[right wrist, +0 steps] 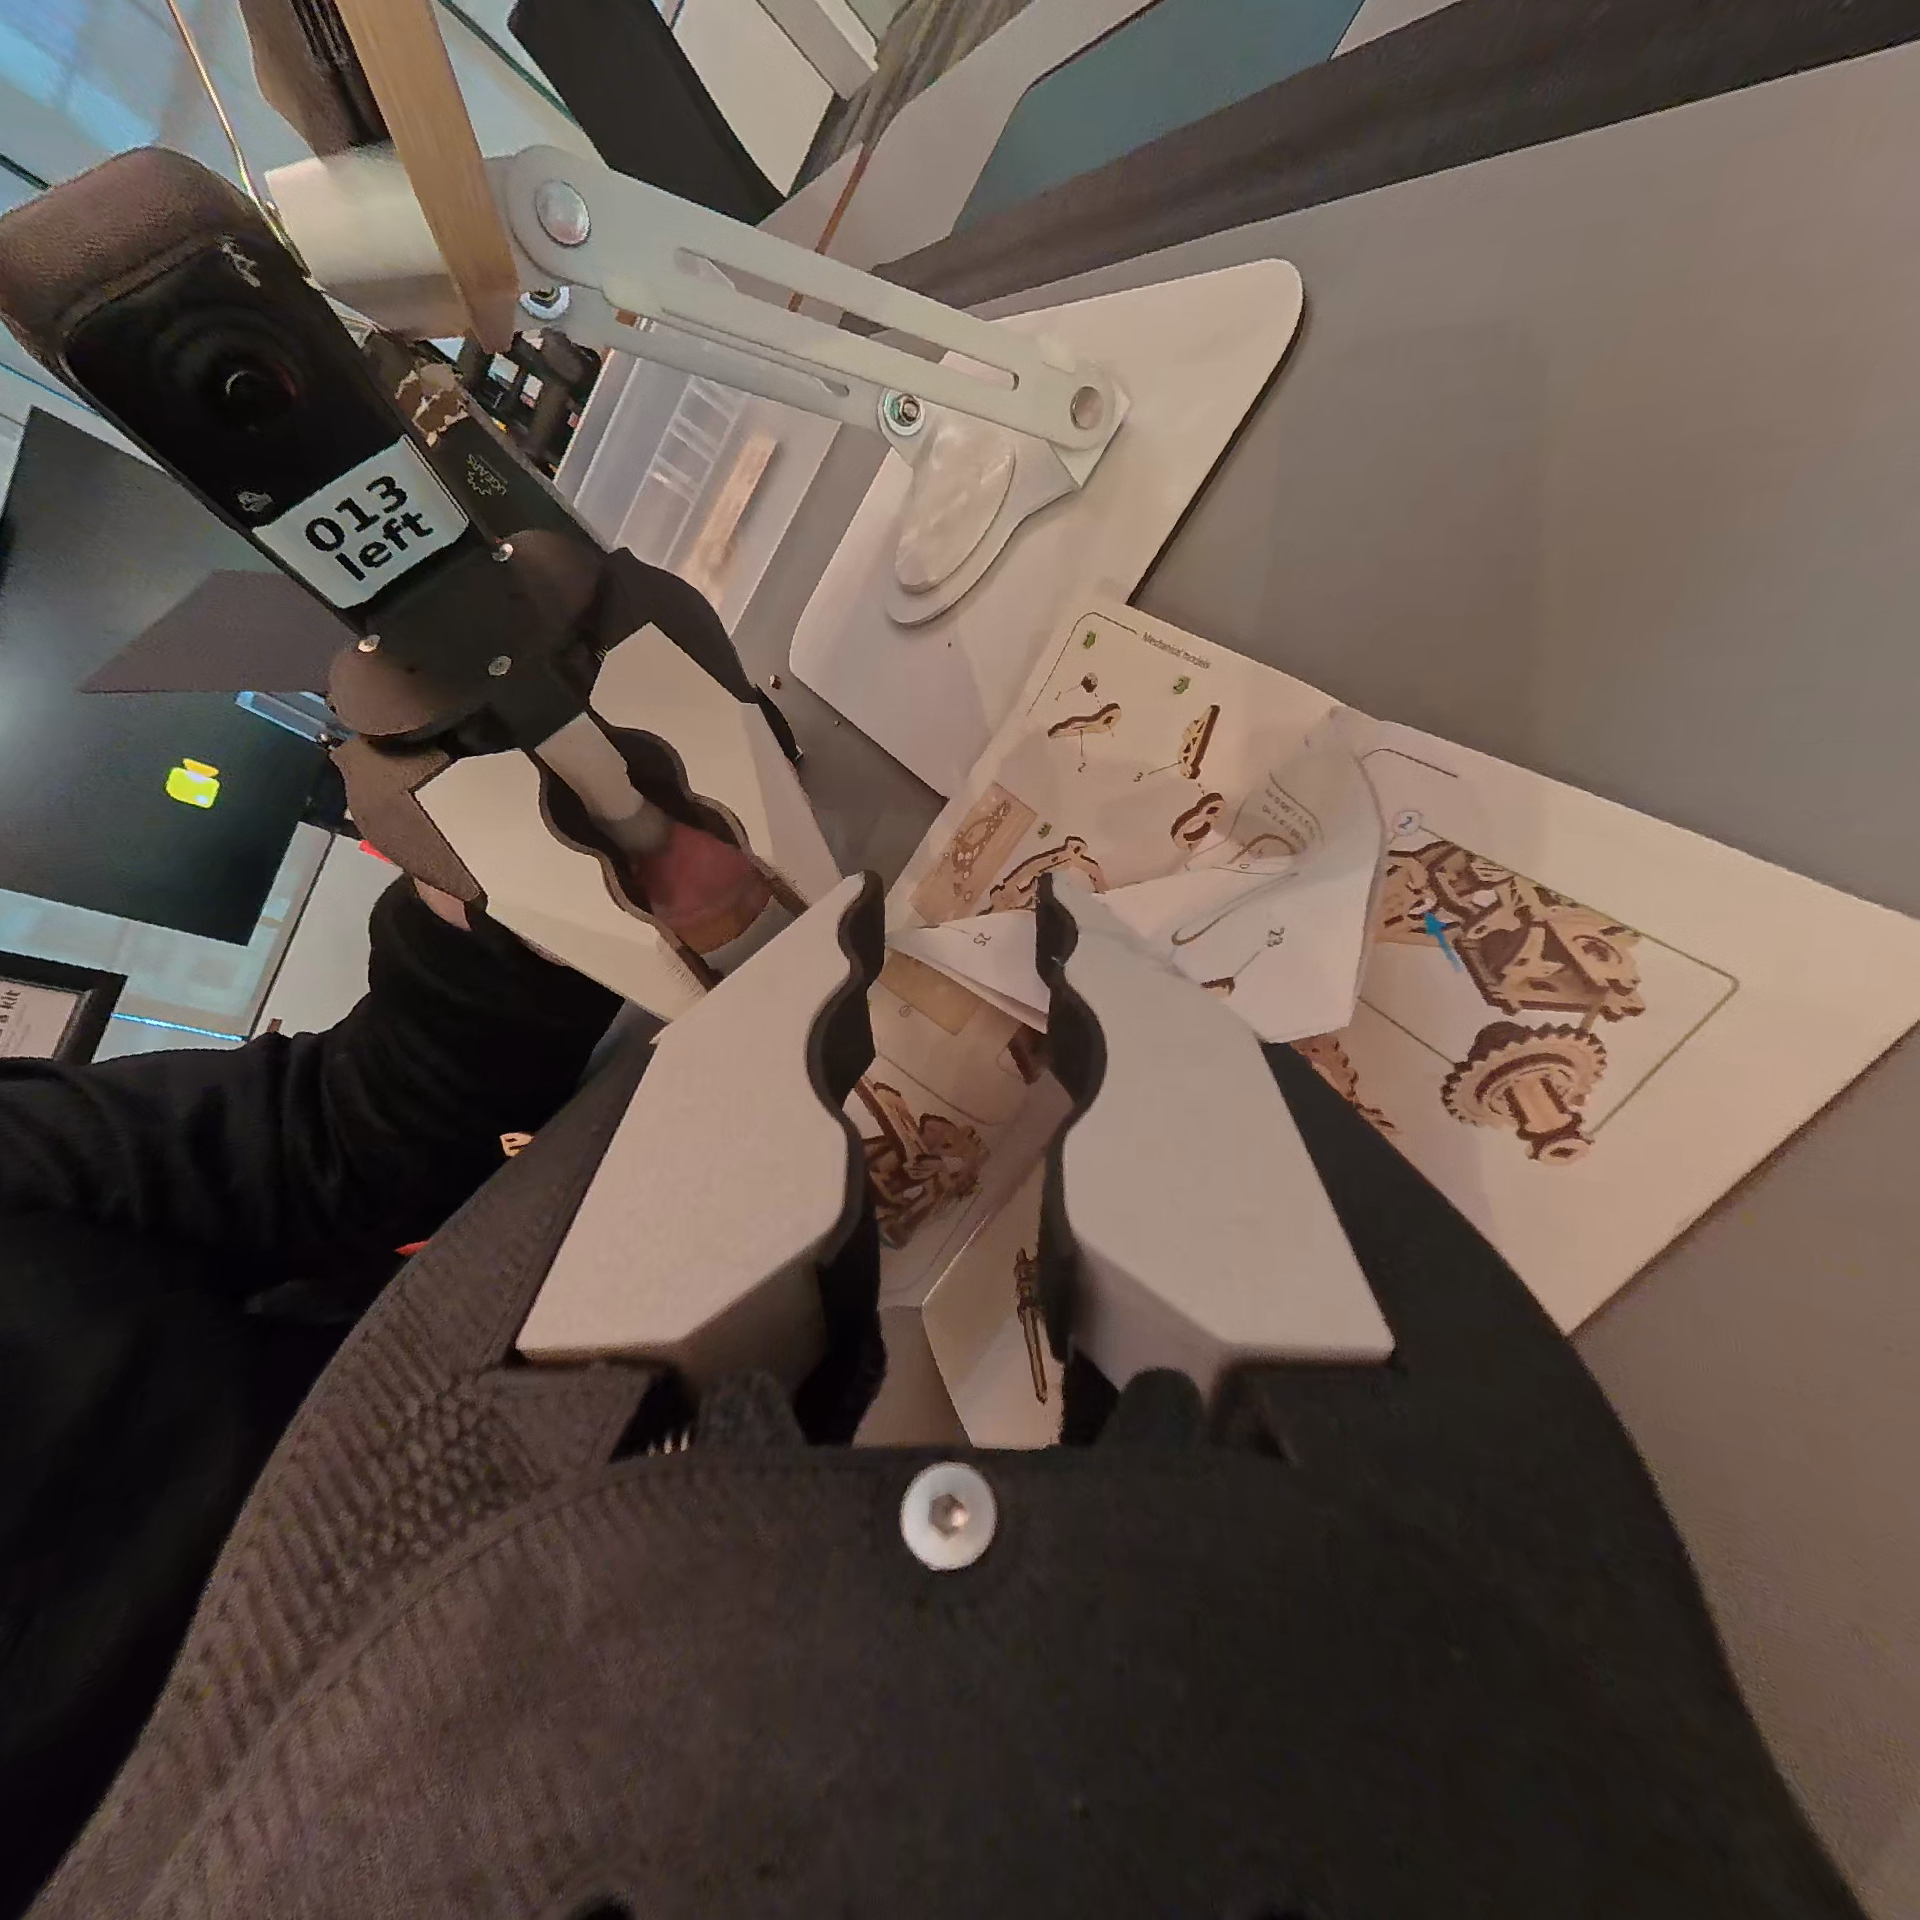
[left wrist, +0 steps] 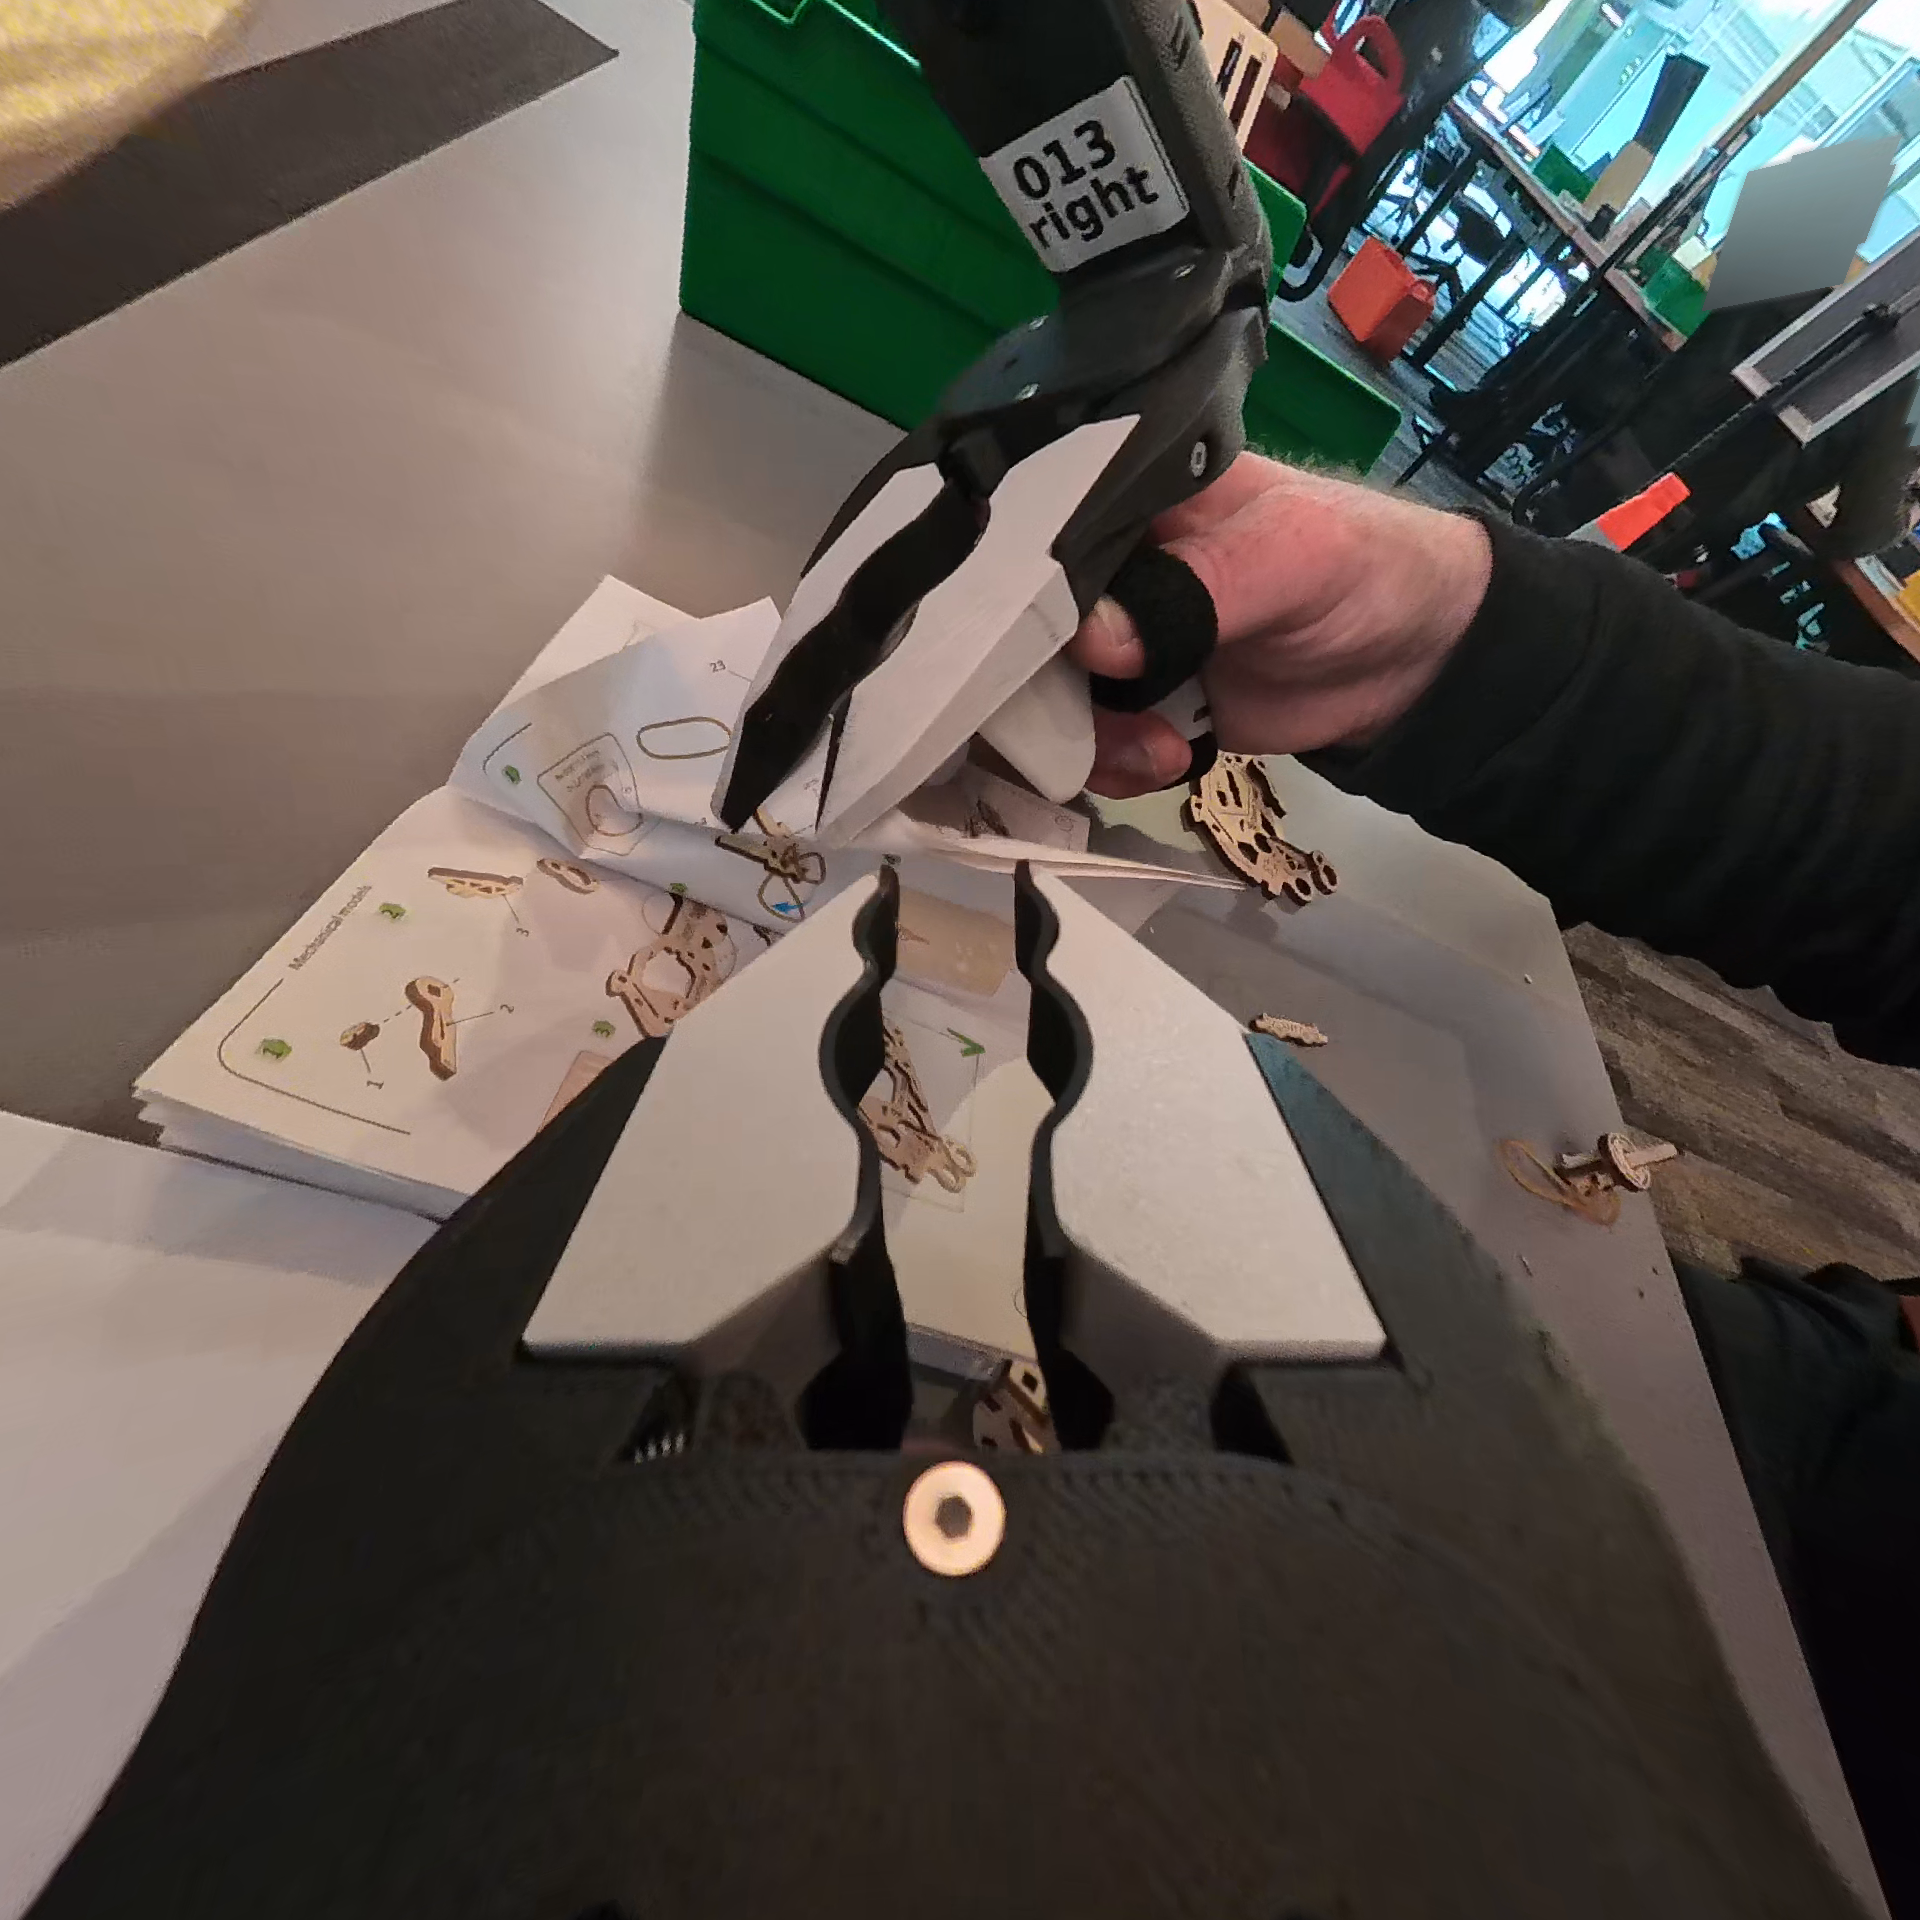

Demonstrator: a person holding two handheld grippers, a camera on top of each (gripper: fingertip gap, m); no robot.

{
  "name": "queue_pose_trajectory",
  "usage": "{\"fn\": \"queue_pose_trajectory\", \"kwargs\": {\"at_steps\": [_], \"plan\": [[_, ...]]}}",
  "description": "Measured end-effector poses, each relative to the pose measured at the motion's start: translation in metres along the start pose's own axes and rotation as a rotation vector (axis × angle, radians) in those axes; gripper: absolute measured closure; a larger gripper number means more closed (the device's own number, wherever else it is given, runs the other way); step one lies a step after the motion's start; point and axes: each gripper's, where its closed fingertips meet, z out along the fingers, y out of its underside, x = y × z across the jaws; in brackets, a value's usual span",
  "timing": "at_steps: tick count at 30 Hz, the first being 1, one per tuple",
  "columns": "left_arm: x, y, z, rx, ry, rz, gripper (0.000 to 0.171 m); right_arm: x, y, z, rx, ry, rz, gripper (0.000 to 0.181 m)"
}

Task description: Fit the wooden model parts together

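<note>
My left gripper (left wrist: 956, 883) is open and empty, low over an open instruction booklet (left wrist: 343, 997) on the grey table. My right gripper (left wrist: 787, 816) is held by a hand; its tips are just above a crumpled booklet page (left wrist: 665, 717), slightly apart. In the right wrist view my right gripper (right wrist: 961, 904) is open over the same crumpled page (right wrist: 1278, 914), and my left gripper (right wrist: 764, 930) is close by on the left, open. Loose wooden parts lie on the table: a large flat cut-out piece (left wrist: 1257, 831), a small strip (left wrist: 1288, 1029) and a small assembly with a rubber band (left wrist: 1590, 1174).
Stacked green bins (left wrist: 831, 208) stand behind the booklet. A white board with a metal bracket (right wrist: 831, 353) lies beyond the booklet. The table edge (left wrist: 1621, 1195) runs down the right, with carpet beyond. A sleeved arm (left wrist: 1662, 748) reaches in from the right. The large flat cut-out piece (left wrist: 1257, 831) sits 20 centimeters or so from the ends of my left fingers.
</note>
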Motion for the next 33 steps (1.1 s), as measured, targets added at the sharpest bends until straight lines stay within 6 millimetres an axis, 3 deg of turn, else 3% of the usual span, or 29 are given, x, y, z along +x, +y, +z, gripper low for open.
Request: {"fn": "queue_pose_trajectory", "kwargs": {"at_steps": [18, 21, 29, 33], "plan": [[0.008, -0.005, 0.011, 0.052, 0.015, -0.047, 0.162, 0.002, 0.004, -0.003, 0.009, 0.001, 0.010, 0.155], [0.008, -0.003, 0.013, 0.046, 0.013, -0.043, 0.171, 0.003, 0.005, -0.003, 0.008, 0.003, 0.011, 0.154], [0.000, 0.010, 0.030, 0.015, -0.026, -0.072, 0.171, 0.003, 0.008, -0.003, 0.003, 0.004, 0.012, 0.153], [-0.004, 0.014, 0.032, -0.002, -0.042, -0.083, 0.171, -0.001, 0.004, -0.014, 0.027, 0.023, -0.016, 0.149]]}}
